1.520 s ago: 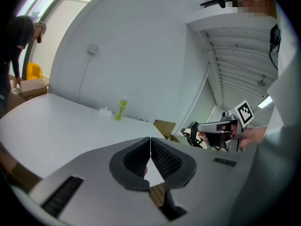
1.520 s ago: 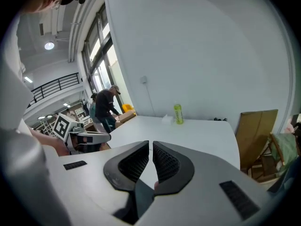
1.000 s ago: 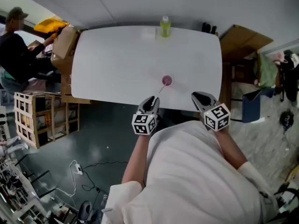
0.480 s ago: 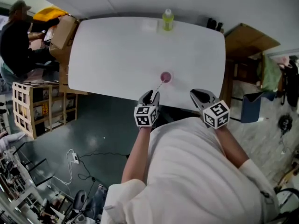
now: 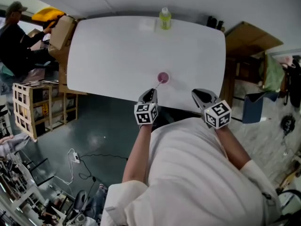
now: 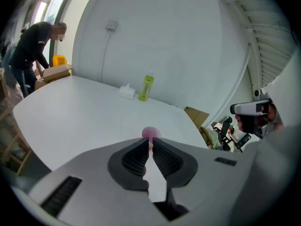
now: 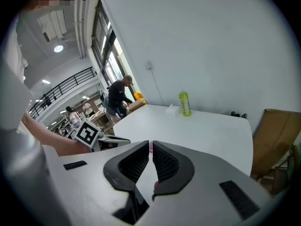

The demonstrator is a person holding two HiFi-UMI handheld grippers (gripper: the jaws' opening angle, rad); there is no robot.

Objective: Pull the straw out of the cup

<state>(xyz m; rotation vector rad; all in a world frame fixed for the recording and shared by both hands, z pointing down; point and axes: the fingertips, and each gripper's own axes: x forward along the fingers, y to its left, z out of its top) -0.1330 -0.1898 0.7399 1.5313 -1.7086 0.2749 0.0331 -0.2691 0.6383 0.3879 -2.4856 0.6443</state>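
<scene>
A small pink cup stands near the front edge of the white table. Its thin straw leans out toward me. My left gripper is at the straw's free end. In the left gripper view its jaws are closing and the straw tip sits pinched between the pads, with the cup just beyond. My right gripper hovers at the table edge to the right of the cup. Its jaws stand shut with nothing in them.
A green bottle and a small white box stand at the table's far edge. Cardboard boxes, a wooden crate and a person are to the left. More cardboard and a blue chair lie to the right.
My left gripper has moved forward and down onto the straw's end, and its jaws have narrowed around it. The right gripper has shifted slightly.
</scene>
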